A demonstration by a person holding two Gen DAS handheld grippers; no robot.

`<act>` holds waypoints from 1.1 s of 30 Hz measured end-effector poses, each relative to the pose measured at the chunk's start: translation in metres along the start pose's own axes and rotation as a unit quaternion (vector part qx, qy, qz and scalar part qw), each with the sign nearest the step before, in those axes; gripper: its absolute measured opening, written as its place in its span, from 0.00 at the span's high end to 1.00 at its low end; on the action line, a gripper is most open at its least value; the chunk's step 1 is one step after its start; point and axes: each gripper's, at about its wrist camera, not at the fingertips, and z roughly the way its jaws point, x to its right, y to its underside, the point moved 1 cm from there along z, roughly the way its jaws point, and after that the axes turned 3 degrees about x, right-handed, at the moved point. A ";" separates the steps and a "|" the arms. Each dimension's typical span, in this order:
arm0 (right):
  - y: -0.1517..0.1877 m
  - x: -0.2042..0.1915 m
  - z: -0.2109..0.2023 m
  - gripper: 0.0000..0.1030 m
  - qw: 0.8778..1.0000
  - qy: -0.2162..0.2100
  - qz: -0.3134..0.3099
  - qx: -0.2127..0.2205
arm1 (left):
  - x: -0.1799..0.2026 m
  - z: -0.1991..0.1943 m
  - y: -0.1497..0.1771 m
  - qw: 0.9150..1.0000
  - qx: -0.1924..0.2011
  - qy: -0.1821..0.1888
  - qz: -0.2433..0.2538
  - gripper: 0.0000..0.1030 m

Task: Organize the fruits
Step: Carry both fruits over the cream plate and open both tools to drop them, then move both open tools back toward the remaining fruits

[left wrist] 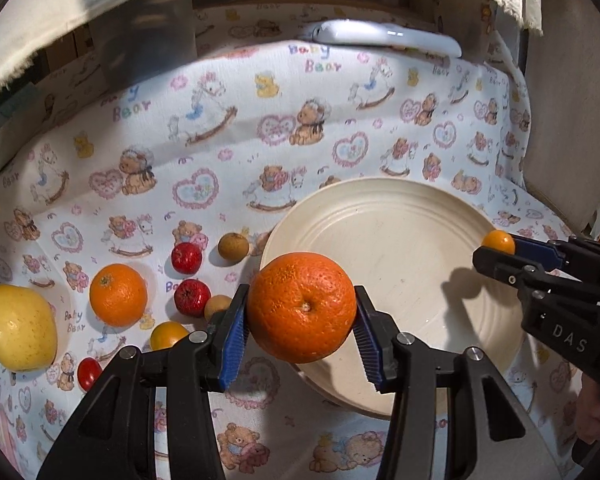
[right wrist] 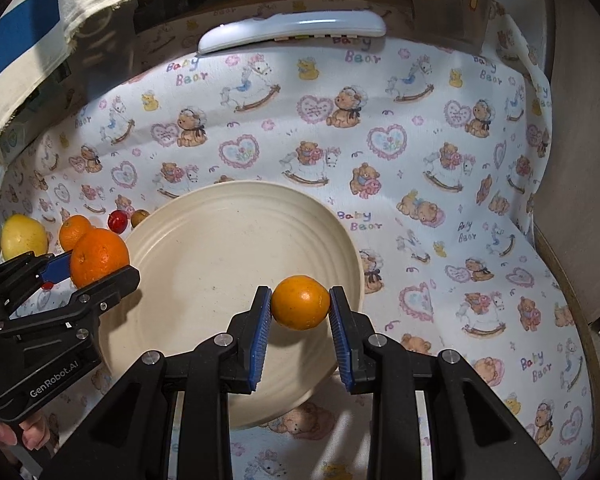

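Fruit and tableware count, both wrist views

We are counting two large oranges (left wrist: 301, 306) (left wrist: 118, 294), two small yellow-orange fruits (left wrist: 498, 242) (left wrist: 168, 335), one yellow fruit (left wrist: 19, 328), two red knobbly fruits (left wrist: 186, 258) (left wrist: 192, 297), two small brown fruits (left wrist: 233, 245) (left wrist: 217, 306) and one small smooth red fruit (left wrist: 89, 373). We are also listing one cream plate (left wrist: 400, 216), one white remote (left wrist: 388, 36) and two grippers (left wrist: 300, 336) (right wrist: 300, 320).

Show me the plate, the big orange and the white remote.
Plate (right wrist: 204, 264): right wrist view, bare middle.
Big orange (left wrist: 302, 306): left wrist view, its front, between the pads.
White remote (right wrist: 292, 28): right wrist view, top face.
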 end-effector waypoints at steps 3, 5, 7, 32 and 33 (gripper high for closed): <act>0.001 -0.001 0.003 0.71 1.000 0.002 -0.001 -0.005 | 0.001 0.001 0.000 1.000 0.001 0.000 0.003 0.54; 0.002 -0.001 0.004 0.71 1.000 0.004 0.000 -0.007 | 0.001 0.001 -0.001 1.000 0.002 -0.001 0.004 0.54; 0.002 -0.001 0.004 0.71 1.000 0.004 0.001 -0.008 | 0.001 0.001 -0.001 1.000 0.003 -0.003 0.007 0.54; -0.004 -0.004 -0.032 0.41 0.998 -0.032 0.000 0.057 | -0.006 -0.041 -0.015 0.997 0.072 -0.009 -0.002 0.34; -0.005 -0.005 -0.035 0.40 0.998 -0.031 -0.002 0.063 | -0.006 -0.046 -0.017 0.997 0.078 -0.010 -0.001 0.33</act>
